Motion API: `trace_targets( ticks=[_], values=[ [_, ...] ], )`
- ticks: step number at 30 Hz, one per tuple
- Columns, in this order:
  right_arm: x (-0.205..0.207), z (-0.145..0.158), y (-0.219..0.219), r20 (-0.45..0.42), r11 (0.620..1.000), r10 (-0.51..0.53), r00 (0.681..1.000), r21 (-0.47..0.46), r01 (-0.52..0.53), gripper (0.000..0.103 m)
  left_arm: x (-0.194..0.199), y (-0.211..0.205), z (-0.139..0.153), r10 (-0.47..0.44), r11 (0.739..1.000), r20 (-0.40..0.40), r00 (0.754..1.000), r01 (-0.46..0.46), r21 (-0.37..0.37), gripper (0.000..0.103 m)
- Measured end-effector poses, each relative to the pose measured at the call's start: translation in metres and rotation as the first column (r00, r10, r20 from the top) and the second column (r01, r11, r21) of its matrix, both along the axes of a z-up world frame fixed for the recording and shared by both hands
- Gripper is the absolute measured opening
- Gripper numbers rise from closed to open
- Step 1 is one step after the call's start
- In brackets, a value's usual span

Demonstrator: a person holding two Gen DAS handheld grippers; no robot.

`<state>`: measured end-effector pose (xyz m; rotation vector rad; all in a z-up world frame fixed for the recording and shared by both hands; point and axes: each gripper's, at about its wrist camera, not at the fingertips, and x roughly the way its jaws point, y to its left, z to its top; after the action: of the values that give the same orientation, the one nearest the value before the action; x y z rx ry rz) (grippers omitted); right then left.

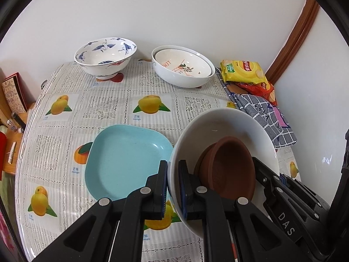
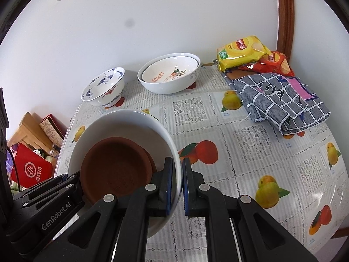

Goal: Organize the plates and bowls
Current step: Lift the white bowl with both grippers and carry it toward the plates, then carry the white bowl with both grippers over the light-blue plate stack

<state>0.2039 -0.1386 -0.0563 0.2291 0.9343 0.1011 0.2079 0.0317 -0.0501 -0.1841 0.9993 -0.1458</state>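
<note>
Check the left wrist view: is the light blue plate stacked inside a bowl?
No, the light blue plate lies alone on the tablecloth.

Bright even daylight, soft shadows, glare on the tablecloth point(image 2: 250, 144), sharp focus, fisheye bending, black corner vignette

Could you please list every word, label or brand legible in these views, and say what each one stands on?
"LEMON": inside the cream inner bowl, upside down.
"GenRobot.AI": black body of the left claw.
"DAS": black body of the right claw.
"mango": under the fruit pictures on the lace-patterned tablecloth, beside small Chinese characters.
Yellow crisp bag, red box, checked cloth: print unreadable.
</note>
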Motion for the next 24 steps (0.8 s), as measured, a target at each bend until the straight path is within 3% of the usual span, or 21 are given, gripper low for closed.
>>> trace_targets(
  ticks=[24],
  values=[
    [0.004,-0.001,0.037,0.002,0.999,0.054,0.999,0.004,-0.054,0.009,-0.004,0.038,-0.002,0.056,0.998,0.000,0.998,-0.056,0.002,0.010]
  ],
)
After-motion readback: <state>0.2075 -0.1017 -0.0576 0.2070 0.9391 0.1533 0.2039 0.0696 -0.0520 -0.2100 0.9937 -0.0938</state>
